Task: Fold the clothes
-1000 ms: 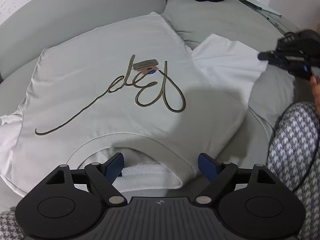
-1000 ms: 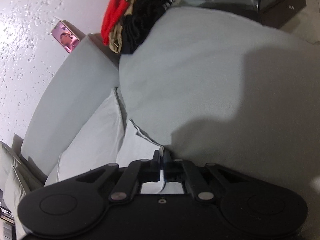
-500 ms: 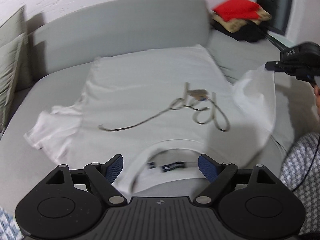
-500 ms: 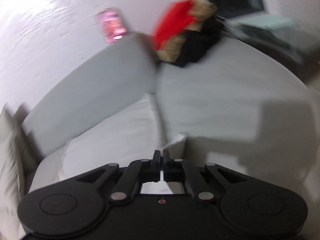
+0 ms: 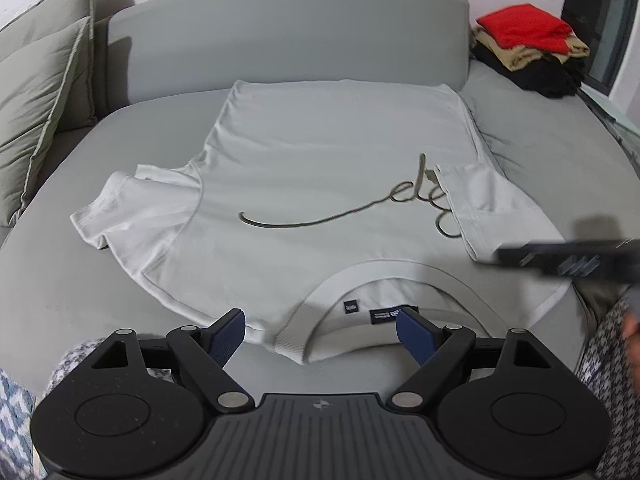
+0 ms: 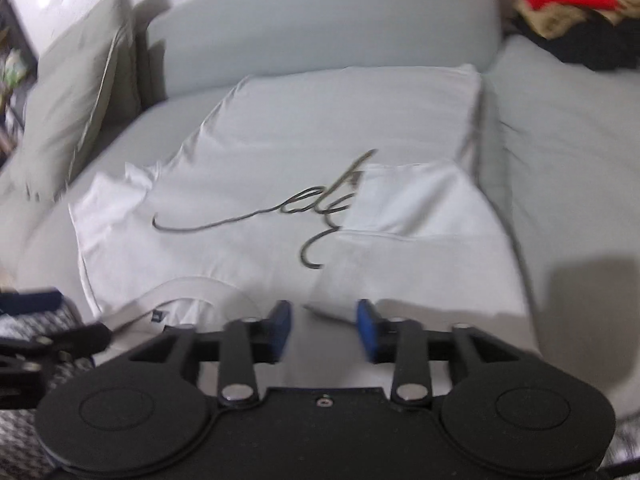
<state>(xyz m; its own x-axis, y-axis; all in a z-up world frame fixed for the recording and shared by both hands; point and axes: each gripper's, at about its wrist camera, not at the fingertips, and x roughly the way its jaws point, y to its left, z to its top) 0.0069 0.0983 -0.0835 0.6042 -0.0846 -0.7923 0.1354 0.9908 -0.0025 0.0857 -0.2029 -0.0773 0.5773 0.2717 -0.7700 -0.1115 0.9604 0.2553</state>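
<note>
White T-shirt (image 5: 320, 168) lay flat on the grey sofa (image 5: 280, 32), collar (image 5: 384, 280) nearest me, print up. Right sleeve (image 5: 480, 208) was already folded in over the script logo (image 5: 340, 220); left sleeve (image 5: 136, 208) lay spread out and rumpled. My left gripper (image 5: 320, 330) was released, pads wide apart, hovering just short of the collar, holding nothing. My right gripper (image 6: 324, 320) was also released and empty, over the shoulder area beside the folded sleeve.

Next step, as I judged it: fold the left sleeve in. To do it well I'd pinch only the cuff edge, lift low, lay it inward to mirror the right one, keep the body fabric from dragging.

Hard to make out: right view motion-blurred; collar labels unreadable; logo partly covered by the sleeve; stacked clothes (image 5: 524, 48) at far right uncountable.
</note>
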